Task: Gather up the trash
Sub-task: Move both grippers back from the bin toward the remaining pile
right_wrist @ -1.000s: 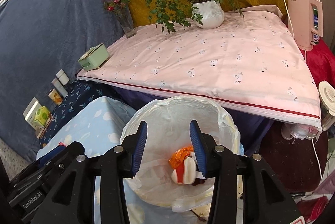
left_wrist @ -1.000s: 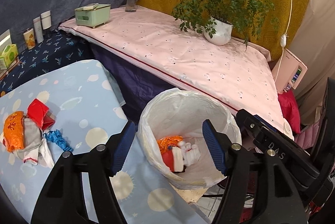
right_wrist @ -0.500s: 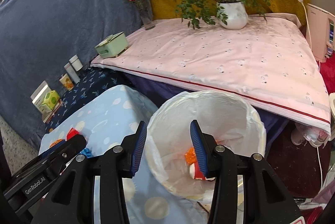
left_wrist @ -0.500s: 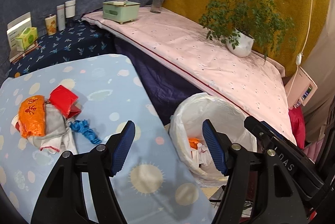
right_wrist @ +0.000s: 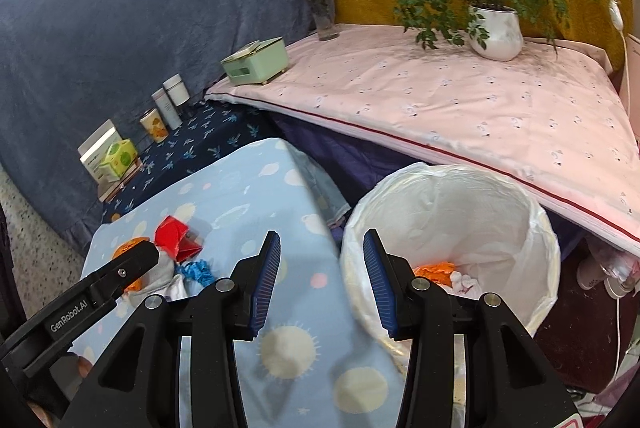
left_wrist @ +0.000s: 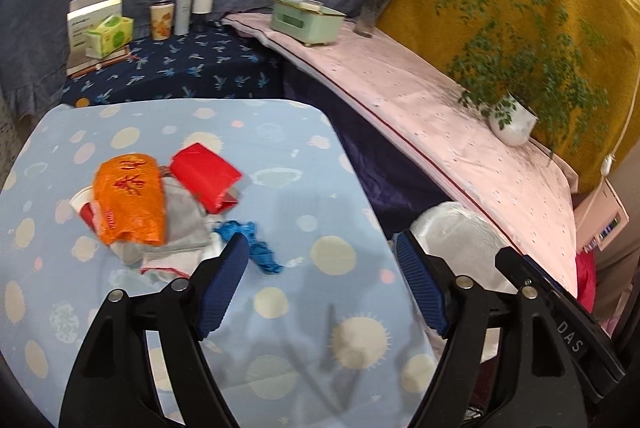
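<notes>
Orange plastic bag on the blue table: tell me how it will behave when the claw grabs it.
The orange plastic bag looks thin and crinkled, so it will probably be floppy and light. Its glossy film may slip between the pads. It lies on a gray cloth, so a deep pinch could lift that too.

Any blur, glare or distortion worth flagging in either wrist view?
Left wrist: motion blur softens the plant and trash pile; bright glare top right. Right wrist: sharper, bin crisp. Both: strong fisheye bending, dark corners.
</notes>
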Available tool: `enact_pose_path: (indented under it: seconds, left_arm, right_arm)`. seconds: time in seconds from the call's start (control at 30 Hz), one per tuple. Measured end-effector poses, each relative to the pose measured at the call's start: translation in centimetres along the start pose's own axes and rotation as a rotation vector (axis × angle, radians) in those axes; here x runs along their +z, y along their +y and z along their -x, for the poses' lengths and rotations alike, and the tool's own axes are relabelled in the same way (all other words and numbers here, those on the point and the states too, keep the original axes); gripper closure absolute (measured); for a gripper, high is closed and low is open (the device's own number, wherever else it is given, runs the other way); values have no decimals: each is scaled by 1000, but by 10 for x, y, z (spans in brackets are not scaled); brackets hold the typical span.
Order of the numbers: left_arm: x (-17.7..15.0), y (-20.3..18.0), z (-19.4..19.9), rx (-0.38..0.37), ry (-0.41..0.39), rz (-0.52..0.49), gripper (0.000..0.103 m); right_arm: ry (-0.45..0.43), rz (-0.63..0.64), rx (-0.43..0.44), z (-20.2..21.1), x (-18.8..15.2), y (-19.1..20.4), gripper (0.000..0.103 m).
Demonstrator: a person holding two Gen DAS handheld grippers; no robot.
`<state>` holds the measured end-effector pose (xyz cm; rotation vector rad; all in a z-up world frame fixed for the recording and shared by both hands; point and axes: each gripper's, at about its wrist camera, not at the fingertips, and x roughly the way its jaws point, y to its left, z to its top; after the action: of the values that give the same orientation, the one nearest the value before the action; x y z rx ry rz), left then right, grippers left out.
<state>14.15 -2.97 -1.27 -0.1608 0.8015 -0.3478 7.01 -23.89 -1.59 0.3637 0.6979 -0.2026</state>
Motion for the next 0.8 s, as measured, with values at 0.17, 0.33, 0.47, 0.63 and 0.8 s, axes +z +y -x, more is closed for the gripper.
enact_pose_path:
  seconds: [0.17,0.33,0.47,0.63,0.8]
  left_arm:
    - [3,29,3,35,-4,46,30]
    - [4,60,5,92,-10,81,30]
    - [5,80,5,145,-7,90,30]
    - [5,106,1,204,9,102,30]
    - [3,128,-8,246,34,115,30]
  right_arm:
    - [21,49,24,-8,-4,27,60]
    - [42,86,45,-16,-8,50,59]
    - [62,114,60,-26,-14,70,56]
    - [98,156,78,-41,-22,92,56]
    - [146,185,98,-62,-34,113,56]
